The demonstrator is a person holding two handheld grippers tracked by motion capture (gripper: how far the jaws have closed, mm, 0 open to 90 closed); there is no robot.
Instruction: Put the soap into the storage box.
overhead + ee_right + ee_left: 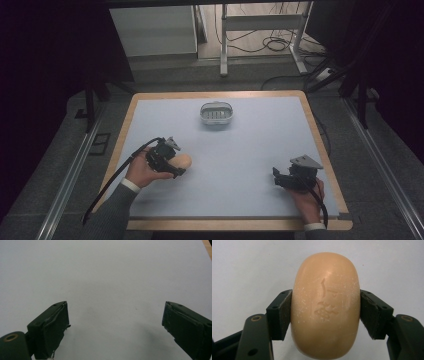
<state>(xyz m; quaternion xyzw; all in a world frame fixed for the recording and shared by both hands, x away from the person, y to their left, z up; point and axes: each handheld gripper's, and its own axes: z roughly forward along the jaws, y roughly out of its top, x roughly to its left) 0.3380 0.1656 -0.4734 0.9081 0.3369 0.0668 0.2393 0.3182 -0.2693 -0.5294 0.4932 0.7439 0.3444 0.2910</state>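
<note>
A tan oval bar of soap (325,307) with a stamped mark on its face sits between the jaws of my left gripper (325,312), which is shut on its two sides. In the high view the soap (183,161) pokes out to the right of my left gripper (172,165), low over the left middle of the pale blue mat (240,145). My right gripper (279,178) rests near the mat's front right, open, with nothing between its pads (53,325). A small white oval soap dish (217,113) stands at the back middle of the mat.
The mat lies on a wooden table (125,135) whose rim shows around it. Beyond the far edge are a white desk frame (223,45) and loose cables on the floor. Metal rails (70,180) run along both sides.
</note>
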